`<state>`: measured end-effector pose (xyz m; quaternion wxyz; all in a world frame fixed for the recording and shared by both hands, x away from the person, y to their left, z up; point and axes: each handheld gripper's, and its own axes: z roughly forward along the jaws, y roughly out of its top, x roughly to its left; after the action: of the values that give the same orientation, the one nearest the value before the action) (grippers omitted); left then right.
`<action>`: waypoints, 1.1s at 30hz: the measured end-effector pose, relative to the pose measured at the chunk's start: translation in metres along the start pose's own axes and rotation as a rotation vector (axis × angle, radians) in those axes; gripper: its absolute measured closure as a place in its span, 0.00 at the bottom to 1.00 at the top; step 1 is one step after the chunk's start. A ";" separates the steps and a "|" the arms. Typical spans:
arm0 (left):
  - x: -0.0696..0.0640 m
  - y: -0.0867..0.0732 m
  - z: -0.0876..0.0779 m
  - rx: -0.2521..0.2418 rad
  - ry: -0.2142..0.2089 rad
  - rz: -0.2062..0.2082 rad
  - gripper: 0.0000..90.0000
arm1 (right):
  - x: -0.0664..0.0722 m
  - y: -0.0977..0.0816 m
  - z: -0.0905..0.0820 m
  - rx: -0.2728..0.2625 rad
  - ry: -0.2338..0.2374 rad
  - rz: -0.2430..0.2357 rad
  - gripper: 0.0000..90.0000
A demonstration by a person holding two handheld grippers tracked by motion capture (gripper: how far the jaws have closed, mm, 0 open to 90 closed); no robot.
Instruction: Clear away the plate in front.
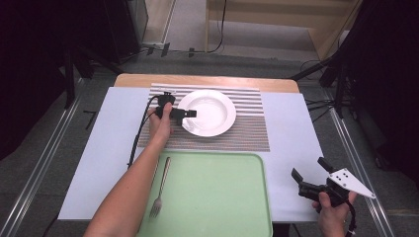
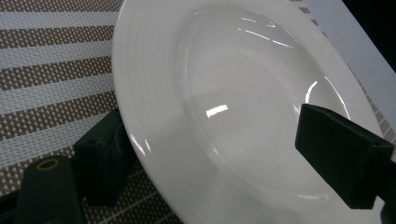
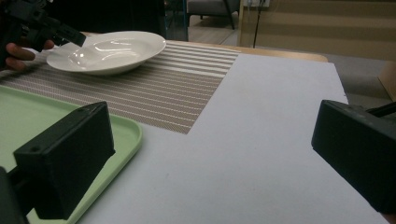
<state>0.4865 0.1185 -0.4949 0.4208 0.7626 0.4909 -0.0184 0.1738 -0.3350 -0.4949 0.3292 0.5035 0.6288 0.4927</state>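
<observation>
- the white plate sits on the striped mat at the far side of the table, and it is not lifted yet.
- the left gripper is at the plate's left edge. in the left gripper view one jaw is under the rim and one jaw is over the bowl part.
- its jaws are spread around the rim, with a gap on each side, so they do not squeeze the plate yet.
- the right gripper waits near the right corner of the table, with its jaws wide apart and nothing between them.
- the green tray lies near the person, and a fork rests on its left side.
- the job looks like it is just starting: the reach to the plate is done.
- the grab, the lift and the move are probably left, maybe to the tray.
</observation>
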 end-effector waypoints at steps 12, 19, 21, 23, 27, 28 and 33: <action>0.005 0.000 0.006 -0.001 0.005 -0.077 0.31 | 0.000 0.000 0.000 0.003 -0.002 -0.005 0.00; 0.000 -0.001 0.009 -0.006 0.001 -0.074 0.23 | 0.000 0.000 0.002 0.000 -0.005 -0.017 0.00; 0.000 -0.001 0.009 -0.005 0.001 -0.073 0.22 | 0.000 0.000 0.002 0.002 -0.004 -0.019 0.00; -0.001 0.000 0.008 0.004 0.036 -0.061 0.26 | 0.001 0.000 0.002 0.006 -0.003 -0.007 0.00; -0.001 0.000 0.006 0.019 0.081 -0.054 0.43 | -0.001 0.000 0.003 -0.006 -0.008 -0.022 0.00; -0.001 0.000 0.005 0.022 0.096 -0.048 0.47 | 0.000 0.000 0.001 0.007 -0.005 -0.001 0.00; -0.002 0.001 0.004 0.043 0.146 -0.024 0.63 | -0.001 0.000 0.002 0.001 -0.007 -0.008 0.00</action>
<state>0.4881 0.1145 -0.4960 0.3671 0.7649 0.5289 0.0217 0.1757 -0.3352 -0.4953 0.3334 0.5027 0.6298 0.4893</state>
